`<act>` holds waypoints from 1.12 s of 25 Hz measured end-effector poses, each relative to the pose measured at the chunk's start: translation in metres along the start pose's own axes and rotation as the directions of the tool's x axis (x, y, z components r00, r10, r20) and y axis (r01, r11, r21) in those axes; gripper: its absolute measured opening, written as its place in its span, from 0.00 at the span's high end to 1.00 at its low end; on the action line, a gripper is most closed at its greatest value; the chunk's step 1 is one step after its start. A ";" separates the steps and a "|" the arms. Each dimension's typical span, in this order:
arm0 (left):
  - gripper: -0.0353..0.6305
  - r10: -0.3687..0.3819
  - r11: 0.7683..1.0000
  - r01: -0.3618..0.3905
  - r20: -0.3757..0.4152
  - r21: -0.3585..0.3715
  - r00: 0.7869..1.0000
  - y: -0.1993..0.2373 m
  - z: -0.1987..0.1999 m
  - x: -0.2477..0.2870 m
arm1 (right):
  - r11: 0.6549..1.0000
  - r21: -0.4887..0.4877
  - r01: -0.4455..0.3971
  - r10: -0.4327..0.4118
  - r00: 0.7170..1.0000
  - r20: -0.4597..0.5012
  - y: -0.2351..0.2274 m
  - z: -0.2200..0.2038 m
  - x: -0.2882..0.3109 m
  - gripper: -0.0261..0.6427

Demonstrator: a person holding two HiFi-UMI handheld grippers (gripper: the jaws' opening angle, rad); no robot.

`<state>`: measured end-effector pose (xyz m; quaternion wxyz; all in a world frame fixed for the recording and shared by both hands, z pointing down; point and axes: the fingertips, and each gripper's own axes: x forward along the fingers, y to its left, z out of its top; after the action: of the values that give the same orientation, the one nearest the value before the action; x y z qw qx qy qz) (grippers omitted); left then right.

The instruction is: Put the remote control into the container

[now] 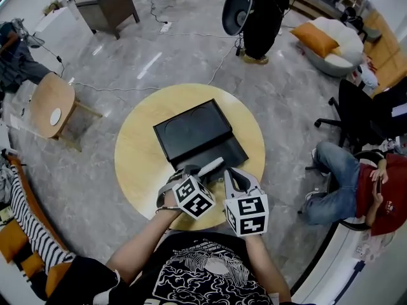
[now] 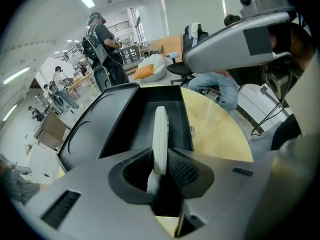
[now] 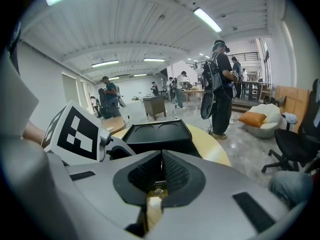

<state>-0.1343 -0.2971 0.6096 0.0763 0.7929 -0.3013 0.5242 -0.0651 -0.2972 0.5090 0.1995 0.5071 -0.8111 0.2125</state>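
Remote control (image 2: 160,129): slim, pale grey-white bar, apparently hard plastic. It is held on edge in the left tool, and its far end reaches over the container's open well.
Left tool (image 2: 160,158): pinching the remote control at its near end between two dark, ribbed pads (image 2: 182,168).
Right tool (image 3: 161,158): jaws pressed together with nothing between them. It sits just beside the left tool, over the near edge of the counter.
Container (image 1: 191,131): black, rectangular and rigid-looking with a matte finish. It has a shallow, straight-walled well nearest the tools. Behind the well lies a flat lid-like panel with two curved grooves.
Counter (image 1: 137,164): round, light wood, smooth top.
Handling (judged): light and stiff. The smooth shell is likely slippery, so the ribbed pads help. It is not delicate, but a drop on edge could mark it.
Grip point (judged): the end hold leaves a long overhang, and a hold nearer the middle would tip less. The present hold looks adequate for a short lowering.
Fit (judged): the well appears longer than the remote control, so it should be laid flat, lengthwise.
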 end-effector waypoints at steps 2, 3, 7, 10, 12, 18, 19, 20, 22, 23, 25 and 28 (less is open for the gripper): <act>0.80 -0.003 1.000 0.003 0.005 0.005 1.000 0.002 0.002 -0.002 | 1.000 0.002 0.002 -0.002 1.000 0.000 0.000 0.001 -0.001 0.93; 0.80 0.001 1.000 -0.001 0.007 0.010 1.000 0.002 0.002 -0.002 | 1.000 0.003 0.004 -0.004 1.000 0.000 0.001 0.001 -0.001 0.93; 0.79 0.009 1.000 -0.010 0.011 0.022 1.000 0.001 0.002 0.000 | 1.000 0.005 0.008 -0.008 1.000 0.002 0.000 -0.001 -0.003 0.93; 0.79 0.004 1.000 -0.004 0.009 0.022 1.000 -0.001 0.004 0.001 | 1.000 0.006 0.010 -0.010 1.000 0.004 -0.002 -0.002 -0.005 0.93; 0.79 -0.001 1.000 0.001 0.009 0.021 1.000 -0.002 0.004 0.001 | 1.000 0.007 0.011 -0.011 1.000 0.004 -0.003 -0.002 -0.006 0.93; 0.79 -0.006 1.000 0.006 0.013 0.019 1.000 -0.002 0.002 0.001 | 1.000 0.007 0.007 -0.007 1.000 0.007 -0.001 -0.004 -0.005 0.93; 0.79 -0.007 1.000 0.006 0.015 0.020 1.000 -0.003 0.002 0.000 | 1.000 0.007 0.007 -0.007 1.000 0.007 -0.001 -0.005 -0.005 0.93; 0.79 -0.007 1.000 0.007 0.017 0.020 1.000 -0.003 0.003 -0.001 | 1.000 0.007 0.006 -0.006 1.000 0.007 -0.002 -0.005 -0.006 0.93; 0.79 -0.005 1.000 0.004 0.021 0.021 1.000 -0.004 0.005 -0.003 | 1.000 0.008 0.003 -0.003 1.000 0.008 -0.002 -0.005 -0.006 0.93; 0.79 -0.003 1.000 0.003 0.023 0.021 1.000 -0.004 0.006 -0.004 | 1.000 0.008 0.002 -0.002 1.000 0.008 -0.003 -0.004 -0.007 0.93; 0.79 0.001 1.000 -0.002 0.025 0.019 1.000 -0.005 0.006 -0.006 | 1.000 0.007 -0.002 0.002 1.000 0.009 -0.003 -0.004 -0.008 0.93; 0.79 0.013 1.000 -0.013 0.034 0.009 0.999 -0.005 0.007 -0.013 | 1.000 0.003 -0.009 0.009 1.000 0.013 -0.002 -0.003 -0.010 0.93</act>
<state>-0.1288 -0.2909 0.5963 0.0638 0.8001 -0.3052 0.5124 -0.0586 -0.2891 0.5058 0.1925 0.5051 -0.8144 0.2112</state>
